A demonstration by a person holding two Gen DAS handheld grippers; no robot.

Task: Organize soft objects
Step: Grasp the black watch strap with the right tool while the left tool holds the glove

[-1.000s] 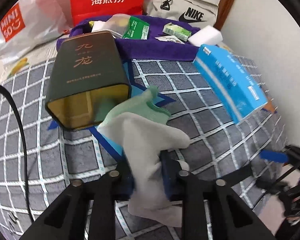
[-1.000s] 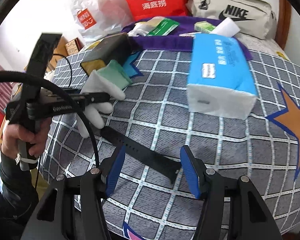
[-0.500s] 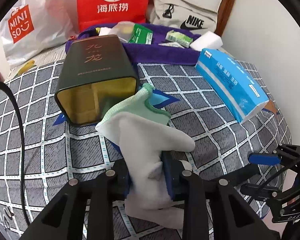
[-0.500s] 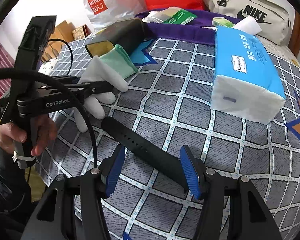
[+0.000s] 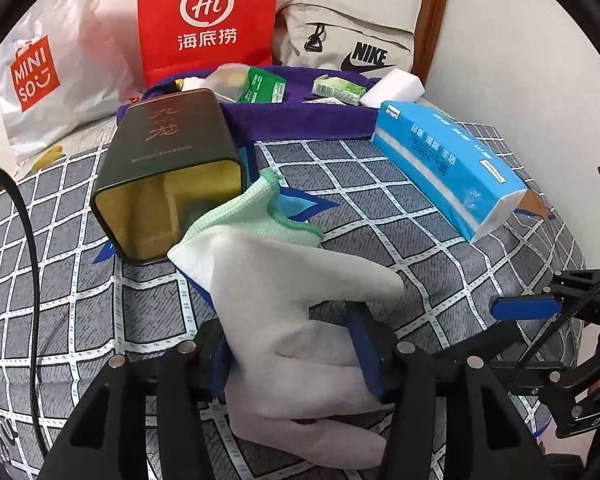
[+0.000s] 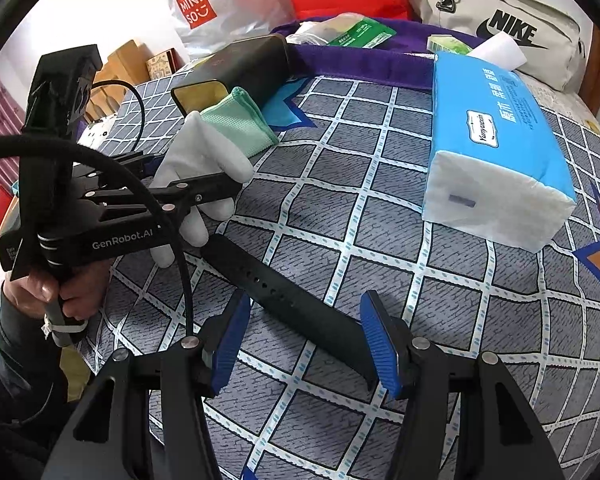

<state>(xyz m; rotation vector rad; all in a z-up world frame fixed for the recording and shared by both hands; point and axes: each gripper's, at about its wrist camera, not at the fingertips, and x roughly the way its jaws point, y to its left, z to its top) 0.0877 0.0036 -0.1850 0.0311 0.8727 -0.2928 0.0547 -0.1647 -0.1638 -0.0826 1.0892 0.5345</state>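
Note:
My left gripper (image 5: pixel 296 344) is shut on a white glove (image 5: pixel 284 300) and holds it a little above the checked bedspread; it also shows in the right wrist view (image 6: pixel 188 190) with the glove (image 6: pixel 204 152). A green cloth (image 5: pixel 256 212) lies just beyond the glove, at the open mouth of a dark tin box (image 5: pixel 168 160) lying on its side. My right gripper (image 6: pixel 304 336) is open, its blue pads either side of a black watch strap (image 6: pixel 288 304) lying flat on the bed.
A blue tissue pack (image 5: pixel 444 164) lies to the right. A purple cloth (image 5: pixel 300 120) at the back holds small packets and a white sponge (image 5: pixel 392 88). A red bag (image 5: pixel 204 16), a Miniso bag (image 5: pixel 36 76) and a Nike bag (image 5: pixel 348 40) stand behind.
My left gripper has drawn back and lifted a little with the glove, away from the tin box. My right gripper has moved closer over the black strap.

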